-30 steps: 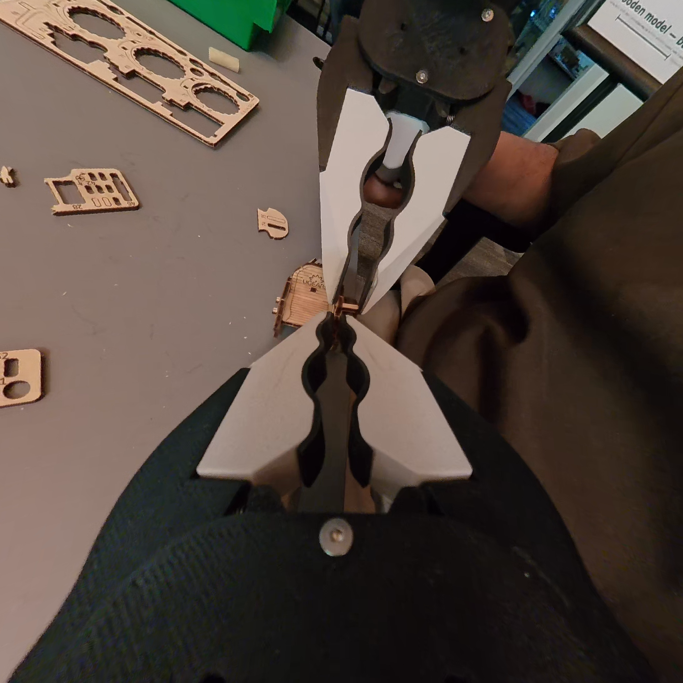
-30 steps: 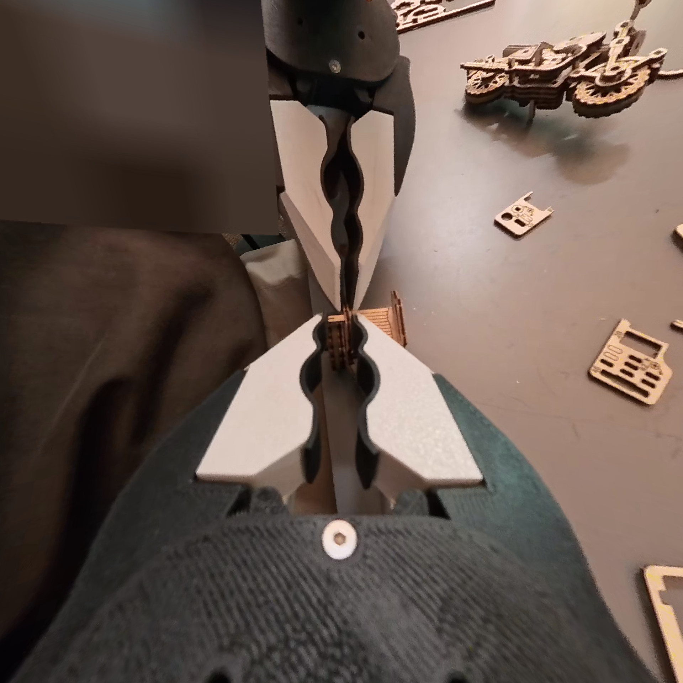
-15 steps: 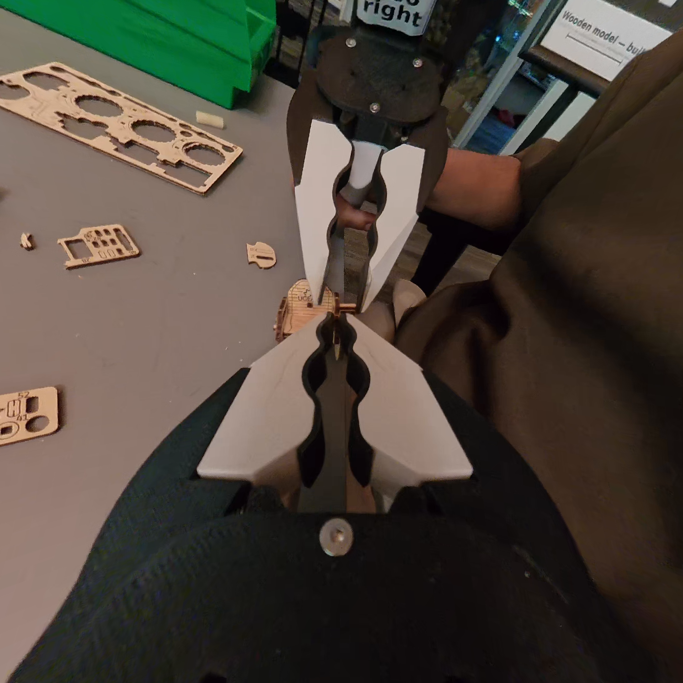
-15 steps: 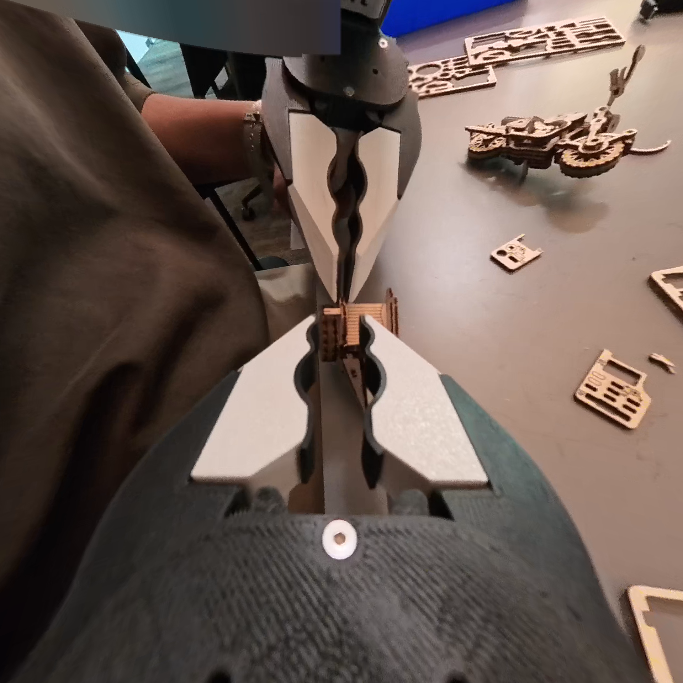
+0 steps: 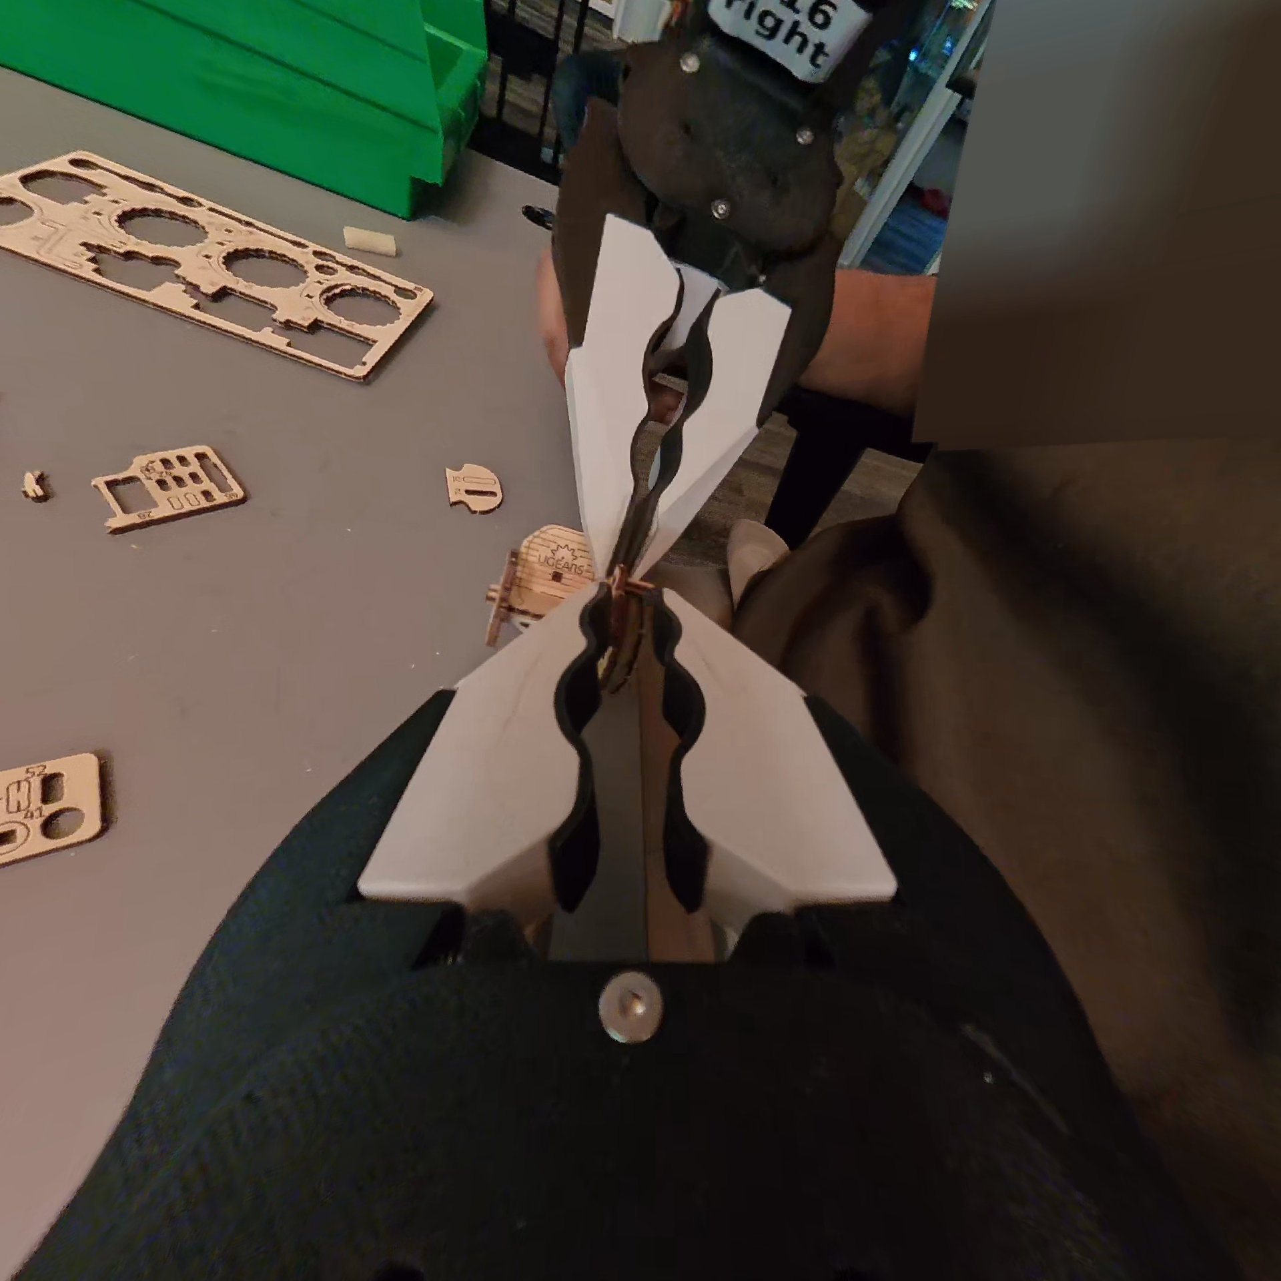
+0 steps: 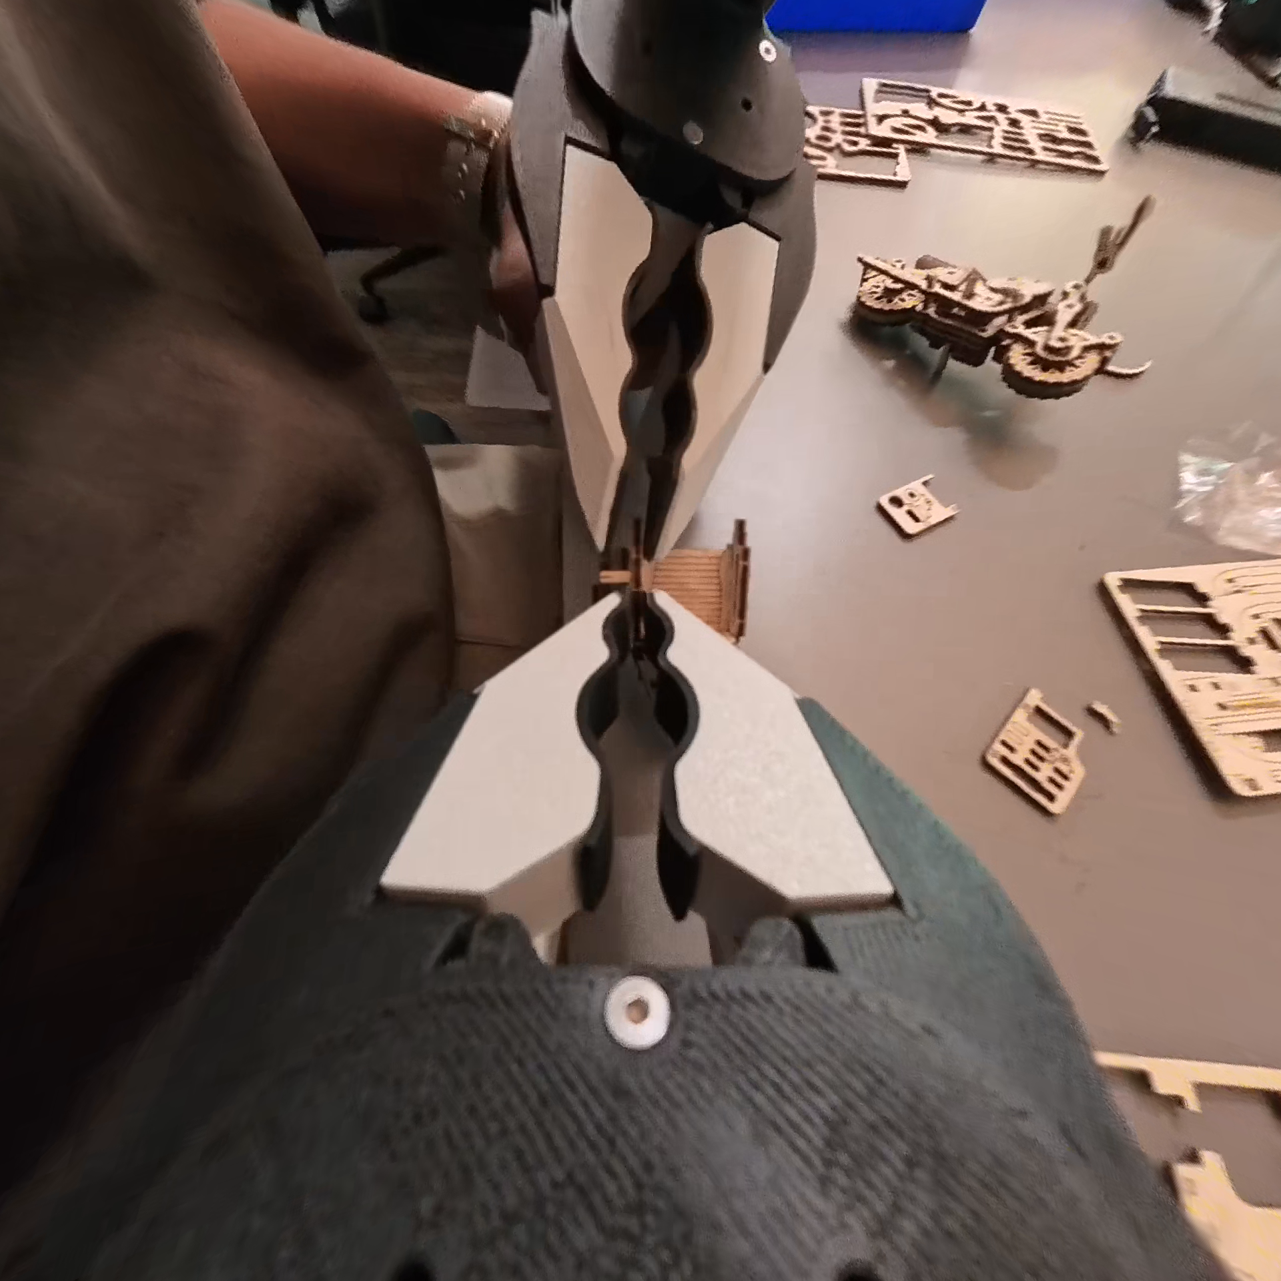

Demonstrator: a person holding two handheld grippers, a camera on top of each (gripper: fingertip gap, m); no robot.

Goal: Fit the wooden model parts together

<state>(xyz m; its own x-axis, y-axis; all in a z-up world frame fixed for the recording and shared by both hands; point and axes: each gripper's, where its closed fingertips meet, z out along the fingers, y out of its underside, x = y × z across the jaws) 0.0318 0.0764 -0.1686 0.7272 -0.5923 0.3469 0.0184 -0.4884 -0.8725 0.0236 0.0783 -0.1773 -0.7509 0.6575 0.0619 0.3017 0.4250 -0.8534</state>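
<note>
My two grippers meet tip to tip above the table's near edge. My left gripper is shut on a small wooden sub-assembly that sits edge-on between its pads. My right gripper is shut on a thin wooden part and comes down from above in the left wrist view. The left gripper hangs from above in the right wrist view. The two wooden parts touch at the tips. The joint itself is too small to make out.
A ribbed wooden body part lies at the table edge just behind the tips. Punched wood sheets, small loose pieces, a green bin, a built wooden motorcycle and a plastic bag are on the table. A person's brown sleeve is close by. Both grippers' tips are close together, under 4 cm apart. The built wooden motorcycle is about 20 cm from both grippers' fingertips.
The grippers have stayed tip to tip while both tilted. The left jaws now stand wider, around the wooden sub-assembly. The right jaws have narrowed onto a thin part.
</note>
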